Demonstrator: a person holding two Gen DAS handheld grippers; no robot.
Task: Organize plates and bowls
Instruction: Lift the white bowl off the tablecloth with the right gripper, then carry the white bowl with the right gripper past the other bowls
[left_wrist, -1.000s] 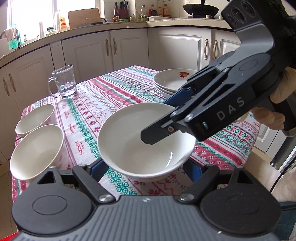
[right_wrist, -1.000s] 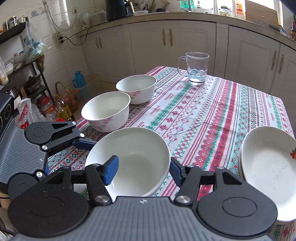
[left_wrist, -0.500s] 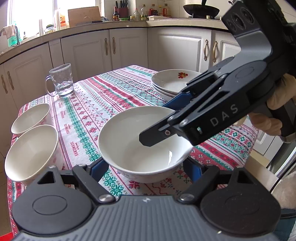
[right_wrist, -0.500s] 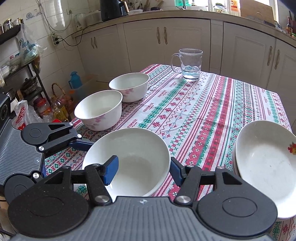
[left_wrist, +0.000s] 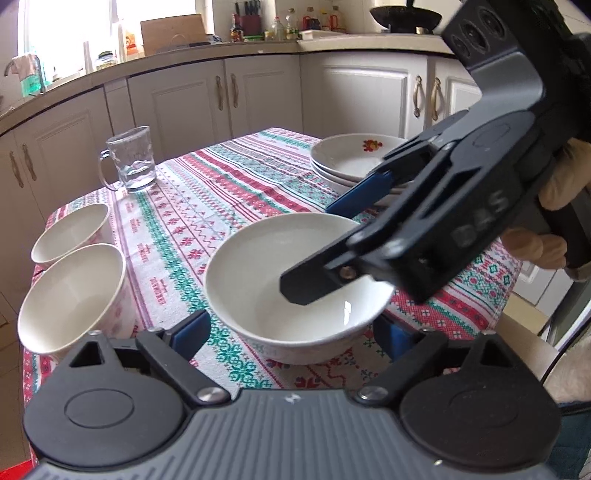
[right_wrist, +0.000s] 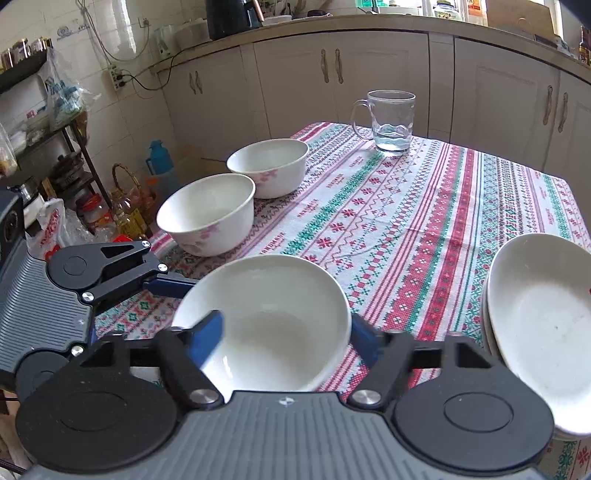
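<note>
Tablecloth (right_wrist: 424, 221) carries an upright bowl (right_wrist: 273, 314), mouth up, between open right tongs (right_wrist: 288, 332).

- "DAS" in pale letters (blurred, only just legible) on the side of the right gripper (left_wrist: 317, 254).
- Printed words on the tablecloth (left_wrist: 258, 184) and red letters on a bag (right_wrist: 50, 230), too small to read.

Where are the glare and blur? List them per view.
Left wrist view: window blown out, glint inside the bowl, right gripper lettering smeared. Right wrist view: its own blue fingertip blurred, cabinets bowed by the fisheye.
</note>
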